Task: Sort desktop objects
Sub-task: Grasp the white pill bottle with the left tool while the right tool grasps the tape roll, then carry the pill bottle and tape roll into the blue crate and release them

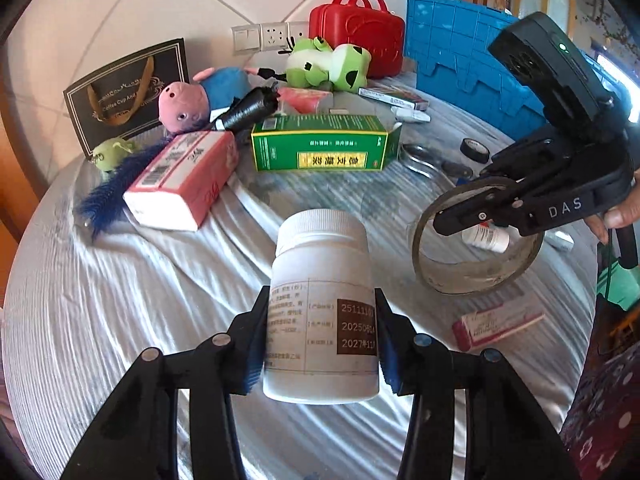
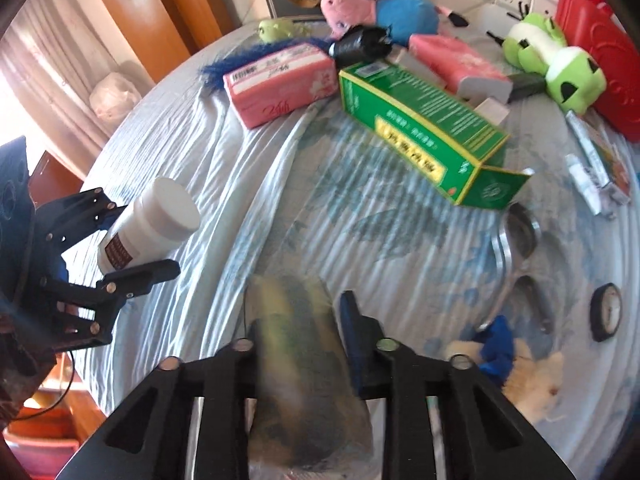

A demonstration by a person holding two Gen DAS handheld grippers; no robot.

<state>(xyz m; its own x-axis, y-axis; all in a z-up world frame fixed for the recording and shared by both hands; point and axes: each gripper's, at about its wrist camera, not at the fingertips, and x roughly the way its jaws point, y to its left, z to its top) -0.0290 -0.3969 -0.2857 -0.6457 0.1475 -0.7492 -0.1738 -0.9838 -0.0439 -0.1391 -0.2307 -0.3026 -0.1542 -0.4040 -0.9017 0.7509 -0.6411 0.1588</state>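
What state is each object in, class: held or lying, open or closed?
White plastic pill bottle: capped, gripped by left gripper.
Clear tape roll: gripped by right gripper.
Green cardboard box: lying flat, end flap open.
Red plastic case: closed.

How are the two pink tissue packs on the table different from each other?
The near pink tissue pack lies beside the blue feather; the far pink tissue pack lies behind the green box, by the frog plush. The near one shows a white barcode label; the far one shows a grey end. Both are pink, soft, and lying flat.
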